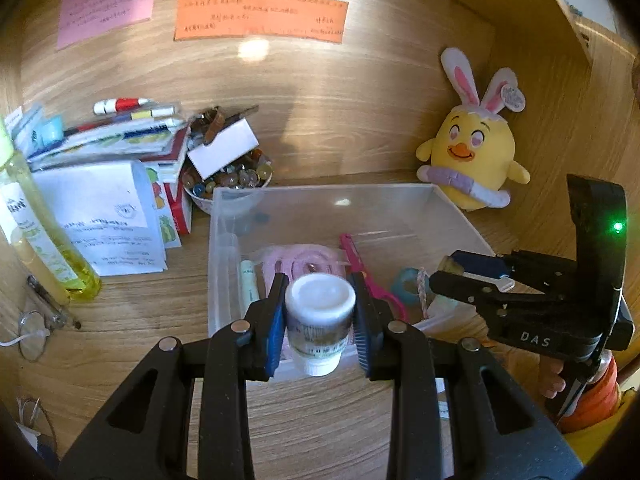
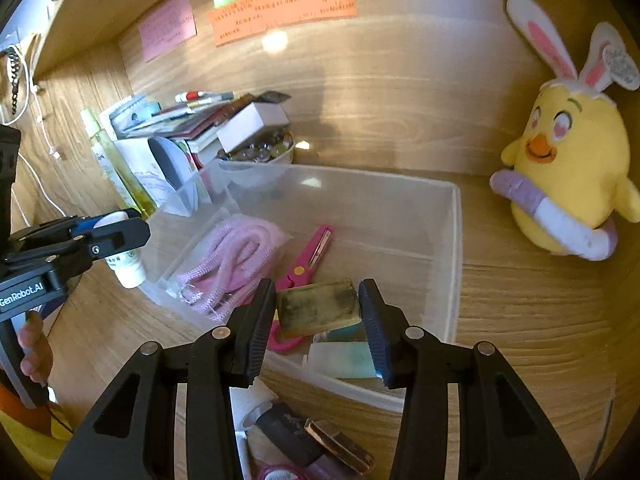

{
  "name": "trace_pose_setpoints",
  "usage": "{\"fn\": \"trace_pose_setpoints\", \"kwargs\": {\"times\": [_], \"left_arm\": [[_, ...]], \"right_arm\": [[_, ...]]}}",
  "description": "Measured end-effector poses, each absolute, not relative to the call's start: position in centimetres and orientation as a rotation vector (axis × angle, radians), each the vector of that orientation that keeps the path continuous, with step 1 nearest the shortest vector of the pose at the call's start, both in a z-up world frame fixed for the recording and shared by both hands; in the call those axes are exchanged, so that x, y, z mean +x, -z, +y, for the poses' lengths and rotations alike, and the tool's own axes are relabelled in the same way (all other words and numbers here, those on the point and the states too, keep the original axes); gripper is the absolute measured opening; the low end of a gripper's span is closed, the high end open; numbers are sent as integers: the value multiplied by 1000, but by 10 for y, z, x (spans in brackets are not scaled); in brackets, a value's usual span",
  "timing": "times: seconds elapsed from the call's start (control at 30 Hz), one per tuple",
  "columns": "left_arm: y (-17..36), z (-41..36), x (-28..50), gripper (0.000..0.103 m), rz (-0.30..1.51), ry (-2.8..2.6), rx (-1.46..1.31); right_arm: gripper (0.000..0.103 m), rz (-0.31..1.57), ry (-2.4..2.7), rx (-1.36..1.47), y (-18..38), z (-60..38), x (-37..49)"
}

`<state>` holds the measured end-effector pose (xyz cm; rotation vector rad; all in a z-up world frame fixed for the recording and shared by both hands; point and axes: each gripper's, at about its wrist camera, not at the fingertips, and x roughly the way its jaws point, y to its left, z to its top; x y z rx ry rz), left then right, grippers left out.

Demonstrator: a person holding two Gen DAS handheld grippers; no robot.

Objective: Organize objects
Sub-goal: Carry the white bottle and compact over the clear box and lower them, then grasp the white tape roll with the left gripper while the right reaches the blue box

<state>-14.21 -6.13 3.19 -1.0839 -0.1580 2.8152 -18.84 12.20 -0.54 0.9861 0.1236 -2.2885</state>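
My left gripper is shut on a small white-capped bottle, held upside down at the near left edge of a clear plastic bin. My right gripper is shut on a flat olive-gold block and holds it over the bin's near end. In the bin lie a pink cord, pink scissors and a pale green item. The right gripper also shows at the right of the left wrist view, and the left gripper at the left of the right wrist view.
A yellow chick plush sits right of the bin. A bowl of beads, stacked booklets and a yellow-green bottle stand to the left. Small cosmetics lie on the desk near me. Sticky notes hang on the back wall.
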Motion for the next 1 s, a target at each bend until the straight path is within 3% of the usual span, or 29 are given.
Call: {"fn": "trace_pose_setpoints", "kwargs": {"times": [0.4,0.47,0.53,0.7,0.8,1.0], "left_arm": [[-34,-54,-131,31,-160,-2794,-1089],[-35,-50,-126,37,-147,-2791,-1083],[-35,-45,-122,52,-144,-2784,-1082],[-27,-28,-112,63,-100,-2776,-1104],[-19,-20,-109,65,-101,-2748,-1128],[4,-2,-114,66,-123,-2633,-1237]], "right_arm": [[41,154,2282,962,-4,127,-177],[43,157,2288,943,-9,131,-170],[45,165,2302,923,-13,137,-162],[54,189,2350,882,-17,153,-143],[60,202,2377,869,-17,164,-133],[61,242,2394,927,-1,179,-131]]}}
